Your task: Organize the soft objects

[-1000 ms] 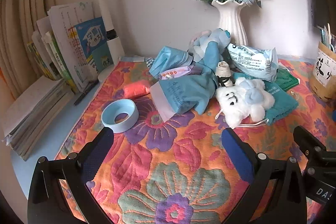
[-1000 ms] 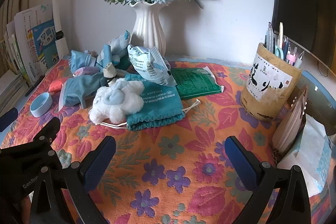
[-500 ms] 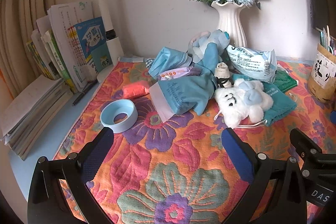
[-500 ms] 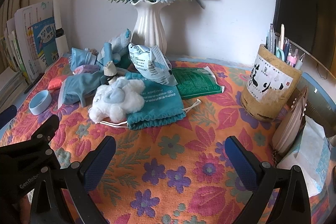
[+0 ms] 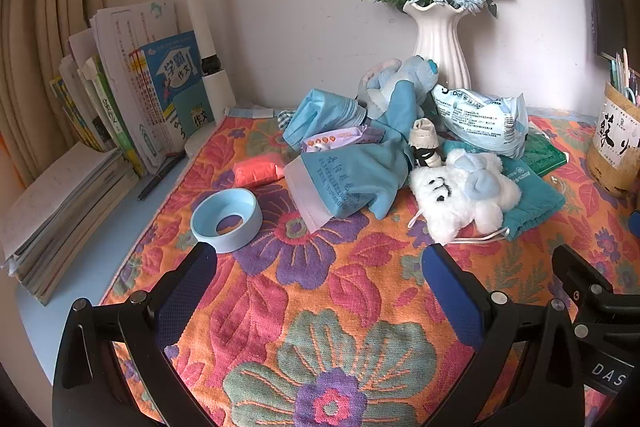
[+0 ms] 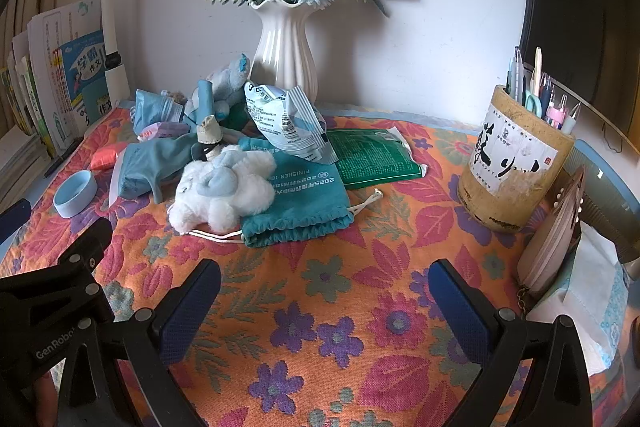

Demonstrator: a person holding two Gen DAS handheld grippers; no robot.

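Floral orange cloth [image 5: 280, 307] covers the counter in the left wrist view, where the left gripper [image 5: 318, 291] hangs wide and empty above bare fabric. Beyond it lies a heap: a white plush toy [image 5: 460, 195] resting on a teal drawstring pouch [image 5: 536, 197], beside a blue cloth [image 5: 356, 175]; a blue ring [image 5: 226, 215] sits apart to the left. In the right wrist view the right gripper [image 6: 324, 301] is also wide, holding nothing, near the pouch's [image 6: 304, 203] gathered mouth, with a pen holder [image 6: 514, 163] at right.
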